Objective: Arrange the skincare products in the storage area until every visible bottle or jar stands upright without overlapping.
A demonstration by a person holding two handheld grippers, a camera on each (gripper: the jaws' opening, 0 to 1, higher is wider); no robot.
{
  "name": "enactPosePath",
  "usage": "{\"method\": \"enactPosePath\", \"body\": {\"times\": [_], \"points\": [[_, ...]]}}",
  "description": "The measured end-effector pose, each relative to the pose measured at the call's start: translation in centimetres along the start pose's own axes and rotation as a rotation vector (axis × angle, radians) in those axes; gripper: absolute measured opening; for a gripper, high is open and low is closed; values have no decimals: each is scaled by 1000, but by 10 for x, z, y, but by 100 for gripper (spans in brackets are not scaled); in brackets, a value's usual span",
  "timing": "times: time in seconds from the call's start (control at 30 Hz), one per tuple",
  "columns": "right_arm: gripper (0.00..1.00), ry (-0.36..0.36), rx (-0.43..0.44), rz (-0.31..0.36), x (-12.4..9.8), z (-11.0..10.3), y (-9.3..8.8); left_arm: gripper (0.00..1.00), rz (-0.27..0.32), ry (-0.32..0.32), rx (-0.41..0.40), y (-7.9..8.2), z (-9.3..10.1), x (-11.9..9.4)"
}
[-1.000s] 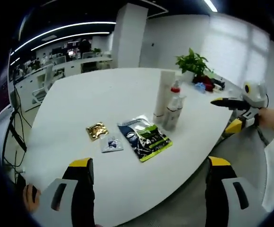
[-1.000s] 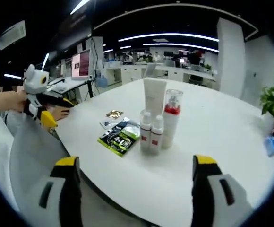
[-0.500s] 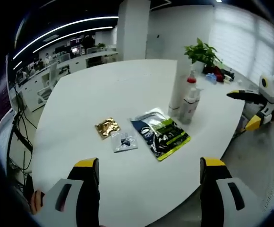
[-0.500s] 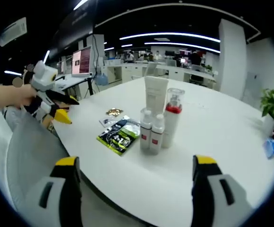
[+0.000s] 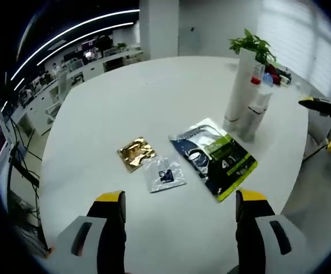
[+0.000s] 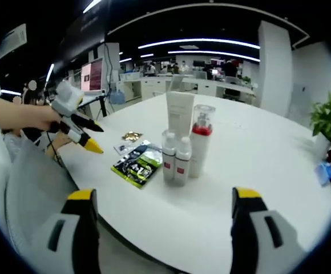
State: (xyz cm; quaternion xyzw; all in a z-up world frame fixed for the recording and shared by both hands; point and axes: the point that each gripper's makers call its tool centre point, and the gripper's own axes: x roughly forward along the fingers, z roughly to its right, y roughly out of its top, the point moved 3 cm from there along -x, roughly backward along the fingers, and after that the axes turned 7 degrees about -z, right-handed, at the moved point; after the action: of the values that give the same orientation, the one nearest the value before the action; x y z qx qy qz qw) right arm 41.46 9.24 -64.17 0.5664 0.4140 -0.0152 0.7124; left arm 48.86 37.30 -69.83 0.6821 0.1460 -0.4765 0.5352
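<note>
A tall white tube [image 6: 180, 114], a clear pump bottle with a red collar [image 6: 200, 140] and two small white bottles [image 6: 175, 160] stand upright in a tight group on the white table [image 6: 257, 171]. In the left gripper view the tube [image 5: 238, 85] and small bottles [image 5: 252, 114] stand at the upper right. My left gripper [image 5: 180, 196] is open over the table's near part, short of the sachets; it also appears as the left gripper [image 6: 95, 137], held by a hand. My right gripper [image 6: 164, 195] is open, off the table edge.
A dark and green pouch [image 5: 214, 157], a clear sachet [image 5: 164, 174] and a gold sachet [image 5: 136, 153] lie flat left of the bottles. A potted plant [image 6: 328, 123] and small coloured items stand at the table's far end. Office desks fill the background.
My left gripper has moved forward over the table toward the sachets, and its view now looks down more steeply. The right gripper has barely moved. Bottles and sachets stay put.
</note>
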Motion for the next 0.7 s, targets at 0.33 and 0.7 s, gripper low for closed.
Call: {"method": "enactPosePath", "body": {"times": [0.33, 0.7], "points": [[99, -4, 14, -16, 2, 2, -3, 70, -54, 5, 4, 3, -8, 26], [99, -12, 20, -33, 3, 4, -5, 60, -94, 13, 3, 10, -18, 53]]}}
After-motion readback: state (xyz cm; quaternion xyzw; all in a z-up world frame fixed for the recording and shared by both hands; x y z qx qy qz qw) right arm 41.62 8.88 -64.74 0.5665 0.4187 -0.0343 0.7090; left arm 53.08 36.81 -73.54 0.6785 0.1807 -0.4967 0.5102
